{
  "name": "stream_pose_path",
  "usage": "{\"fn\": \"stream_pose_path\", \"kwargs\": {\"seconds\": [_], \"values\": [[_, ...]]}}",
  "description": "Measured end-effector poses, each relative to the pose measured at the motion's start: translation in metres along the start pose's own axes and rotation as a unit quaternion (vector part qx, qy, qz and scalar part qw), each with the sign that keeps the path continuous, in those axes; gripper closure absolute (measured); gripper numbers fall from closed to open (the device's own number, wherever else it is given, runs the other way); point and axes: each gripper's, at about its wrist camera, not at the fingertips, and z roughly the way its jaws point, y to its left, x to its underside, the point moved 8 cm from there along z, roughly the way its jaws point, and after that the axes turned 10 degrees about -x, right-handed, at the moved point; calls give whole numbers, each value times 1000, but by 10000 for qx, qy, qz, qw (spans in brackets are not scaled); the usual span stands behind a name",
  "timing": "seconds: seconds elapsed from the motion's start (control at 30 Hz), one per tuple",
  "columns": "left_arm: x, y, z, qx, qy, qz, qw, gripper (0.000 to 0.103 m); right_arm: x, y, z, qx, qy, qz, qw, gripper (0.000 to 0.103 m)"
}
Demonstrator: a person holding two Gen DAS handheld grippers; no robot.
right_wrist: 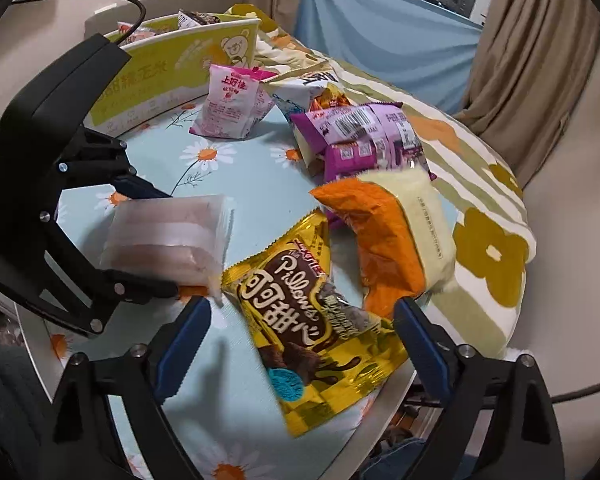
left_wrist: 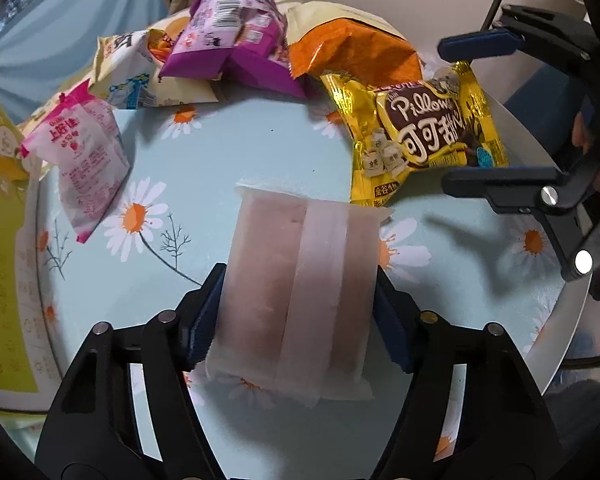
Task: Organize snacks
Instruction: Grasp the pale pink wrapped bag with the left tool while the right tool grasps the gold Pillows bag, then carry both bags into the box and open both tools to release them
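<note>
My biggest worry is the frosted pale pack (left_wrist: 296, 280): it is soft and slick, and my left tool (left_wrist: 298, 312) has it only by its 2 long edges, so a squeeze could buckle it and let it slide out on the lift. The other risk is at my right tool (right_wrist: 302, 334): the gold Pillows bag (right_wrist: 316, 328) lies slanted, its corner at 5 o'clock hanging over the rim of the surface (right_wrist: 204, 360), and the orange bag (right_wrist: 380, 240) sits touching it at 1 o'clock, so a crooked close may pinch both or nudge the gold one off the edge.

My left tool is part closed, its blue pads against both sides of the pale pack, which rests on the daisy-print surface at 12 o'clock from my left wrist. My right tool stands spread wide, straddling the gold bag with gaps on both sides, gripping nothing. The yellow box (right_wrist: 172, 64), I judge the destination, waits at 11 o'clock in the right view
</note>
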Motion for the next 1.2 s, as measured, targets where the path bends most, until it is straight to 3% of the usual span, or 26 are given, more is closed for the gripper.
{"fn": "stream_pose_path", "kwargs": {"seconds": [0.73,1.0,1.2], "values": [[16,42,-2,-263,316,-526,9978,40,8,12,34,-75,519,-436,9977,47],[18,60,-4,-198,350,-903,9951,41,5,19,30,-241,485,-149,9984,56],[8,75,-30,-184,106,-1198,9926,41,-13,20,15,-417,230,386,9981,59]]}}
